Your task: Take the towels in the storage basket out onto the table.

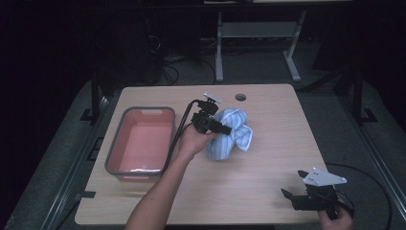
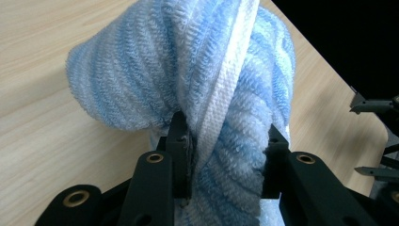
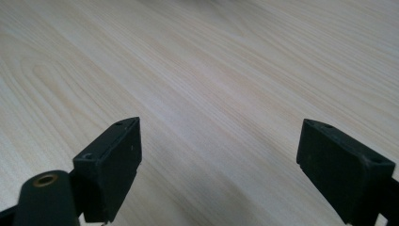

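Note:
A blue-and-white striped towel (image 1: 230, 134) lies bunched near the middle of the wooden table (image 1: 268, 158). My left gripper (image 1: 225, 129) is shut on a thick fold of it. In the left gripper view the towel (image 2: 197, 75) bulges up between the two black jaws, and both pads press into the cloth. My right gripper (image 1: 293, 188) rests at the table's near right corner, well away from the towel. Its jaws stand wide open over bare wood in the right gripper view (image 3: 219, 155), with nothing between them.
A pink tub with a grey rim (image 1: 139, 111) stands on the left part of the table, beside my left forearm. A round cable hole (image 1: 241, 97) sits near the far edge. Dark floor and a desk frame (image 1: 220, 48) lie beyond.

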Demonstrator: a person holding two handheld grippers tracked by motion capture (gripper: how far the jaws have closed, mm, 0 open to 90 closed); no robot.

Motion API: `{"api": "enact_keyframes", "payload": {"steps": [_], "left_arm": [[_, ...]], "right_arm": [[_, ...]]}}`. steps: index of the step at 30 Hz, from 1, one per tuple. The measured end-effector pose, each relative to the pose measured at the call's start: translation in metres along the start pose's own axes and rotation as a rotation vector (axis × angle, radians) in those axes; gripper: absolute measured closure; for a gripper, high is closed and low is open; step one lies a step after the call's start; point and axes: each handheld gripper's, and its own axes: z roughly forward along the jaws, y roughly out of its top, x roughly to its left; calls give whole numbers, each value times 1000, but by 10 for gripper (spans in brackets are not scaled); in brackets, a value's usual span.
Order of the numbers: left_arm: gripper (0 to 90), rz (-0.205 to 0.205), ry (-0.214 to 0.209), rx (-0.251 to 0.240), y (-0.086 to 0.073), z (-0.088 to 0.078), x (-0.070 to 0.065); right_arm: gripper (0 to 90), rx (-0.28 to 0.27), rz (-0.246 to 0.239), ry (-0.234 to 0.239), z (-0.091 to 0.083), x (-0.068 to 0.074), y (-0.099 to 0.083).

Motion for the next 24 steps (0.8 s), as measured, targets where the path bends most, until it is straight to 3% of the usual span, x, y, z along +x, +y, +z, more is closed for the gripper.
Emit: {"api": "enact_keyframes", "payload": {"steps": [7,16,24], "left_arm": [[654,-2,-12,1,-1,10,-1],[646,-49,-5,0,-9,26,4],[644,-67,-10,0,-12,39,4]], "right_arm": [[139,8,0,-3,1,1,0],[139,15,-11,0,4,1,2],[139,15,-6,-2,5,-1,2]]}}
